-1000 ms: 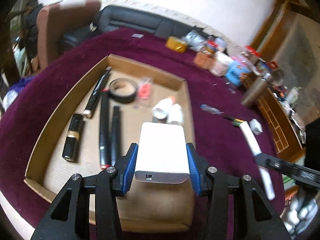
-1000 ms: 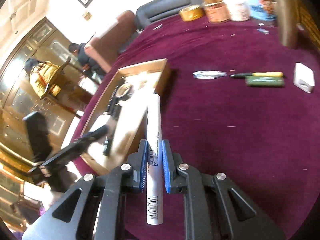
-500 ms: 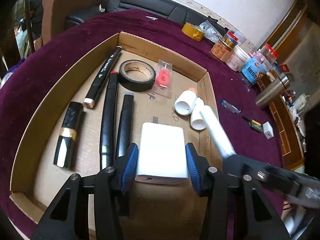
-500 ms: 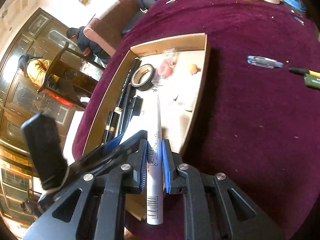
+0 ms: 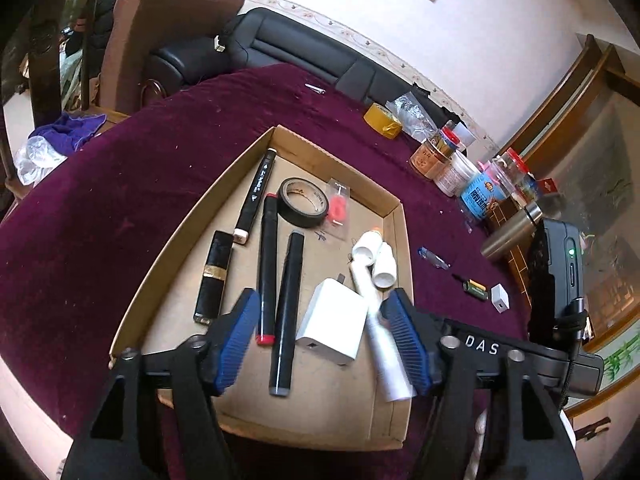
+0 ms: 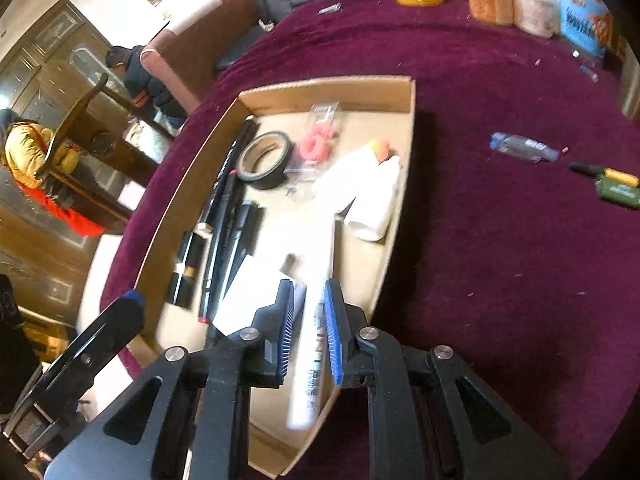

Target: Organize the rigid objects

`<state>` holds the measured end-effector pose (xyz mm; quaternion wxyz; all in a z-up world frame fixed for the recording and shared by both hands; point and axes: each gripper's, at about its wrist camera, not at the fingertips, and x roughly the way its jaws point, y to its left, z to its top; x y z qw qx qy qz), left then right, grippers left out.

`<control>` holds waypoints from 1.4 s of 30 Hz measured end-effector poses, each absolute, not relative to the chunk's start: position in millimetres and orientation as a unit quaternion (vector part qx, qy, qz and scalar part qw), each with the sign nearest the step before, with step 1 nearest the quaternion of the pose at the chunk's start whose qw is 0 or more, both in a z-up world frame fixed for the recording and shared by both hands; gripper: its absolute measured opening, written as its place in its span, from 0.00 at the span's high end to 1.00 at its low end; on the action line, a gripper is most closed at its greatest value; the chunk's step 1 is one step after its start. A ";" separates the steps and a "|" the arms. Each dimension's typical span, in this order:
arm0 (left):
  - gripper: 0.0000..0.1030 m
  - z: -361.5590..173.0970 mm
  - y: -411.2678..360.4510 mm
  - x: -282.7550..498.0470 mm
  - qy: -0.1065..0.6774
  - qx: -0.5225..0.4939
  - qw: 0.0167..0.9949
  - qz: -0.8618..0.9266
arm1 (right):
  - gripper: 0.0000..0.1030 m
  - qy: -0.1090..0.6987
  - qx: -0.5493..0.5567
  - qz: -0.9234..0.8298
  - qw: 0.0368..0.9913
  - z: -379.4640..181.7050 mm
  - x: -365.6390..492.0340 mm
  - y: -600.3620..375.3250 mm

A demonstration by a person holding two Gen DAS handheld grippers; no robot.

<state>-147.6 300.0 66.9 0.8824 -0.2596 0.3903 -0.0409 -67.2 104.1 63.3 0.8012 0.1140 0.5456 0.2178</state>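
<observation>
The left gripper [image 5: 324, 338] has just been opening: its blue pads now stand wide, clear of the white charger [image 5: 334, 330], which a second ago was clamped between them and carried above the cardboard tray [image 5: 192, 240]. The charger lies on the tray floor in the lower middle of the left view, beside the black markers [image 5: 286, 312] and touching the white tube [image 5: 380, 328]. So that item looks delivered, and the left hand is free for the next pick.

The right gripper [image 6: 310, 334] has come from over the purple cloth [image 6: 500, 260] to the tray's right side. Its jaws are narrow around the white tube, which runs along the tray's right wall toward the small white bottles [image 5: 378, 258] in the left view. The tube is blurred in the right view, and I cannot tell whether the pads press on it or have just slackened.

Outside the tray, in the right part of the right view, a clear pen [image 6: 522, 146] and a green tool [image 6: 612, 186] remain on the cloth, likely next.
</observation>
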 end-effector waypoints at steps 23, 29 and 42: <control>0.37 87.1 184.4 -152.7 0.400 -0.133 0.901 -0.102 | 0.12 0.387 0.164 0.014 0.907 74.5 -72.2 -146.0; 0.37 78.4 132.3 -143.9 0.440 -0.096 0.882 -0.137 | 0.12 0.383 0.203 -0.015 0.901 36.5 -42.7 -185.4; 0.37 76.7 34.0 -62.1 0.454 -0.009 0.869 -0.199 | 0.12 0.321 0.309 -0.038 0.894 37.2 -65.9 -241.1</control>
